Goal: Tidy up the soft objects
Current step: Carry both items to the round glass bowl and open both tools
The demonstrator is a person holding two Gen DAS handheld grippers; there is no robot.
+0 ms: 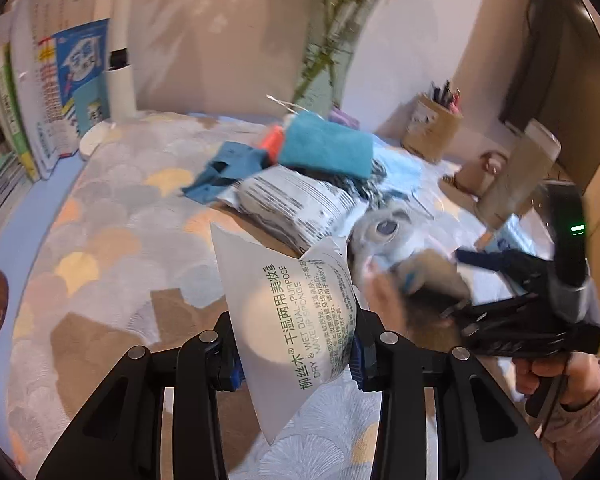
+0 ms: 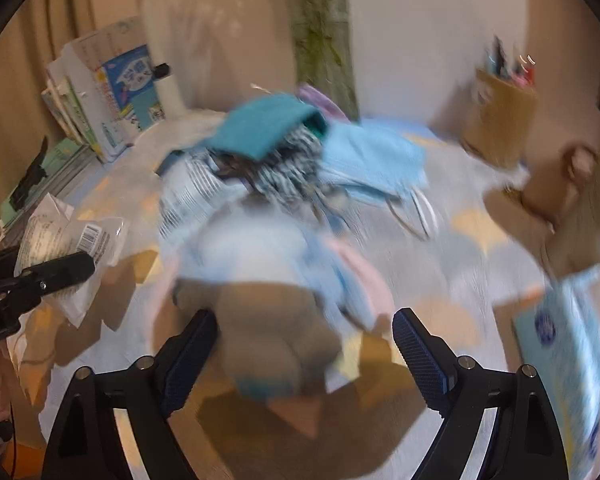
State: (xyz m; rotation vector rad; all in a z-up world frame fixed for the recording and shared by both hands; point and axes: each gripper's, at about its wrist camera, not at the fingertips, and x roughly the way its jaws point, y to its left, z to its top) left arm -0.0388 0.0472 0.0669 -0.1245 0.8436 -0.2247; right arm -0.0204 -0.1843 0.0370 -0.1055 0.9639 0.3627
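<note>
Clamping a white sponge packet (image 1: 296,320) at lower centre, the left claw (image 1: 296,354) holds it upright, while the right claw (image 2: 304,354) gapes wide around a blurred plush toy (image 2: 268,304).

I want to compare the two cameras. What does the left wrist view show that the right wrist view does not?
Only the left wrist view shows the printed front of the sponge packet clamped in the left gripper, and the plush toy's eye.

Only the right wrist view shows the right gripper's open fingers around the blurred plush toy.

Both show the teal towel, the books and the pen holder.
</note>
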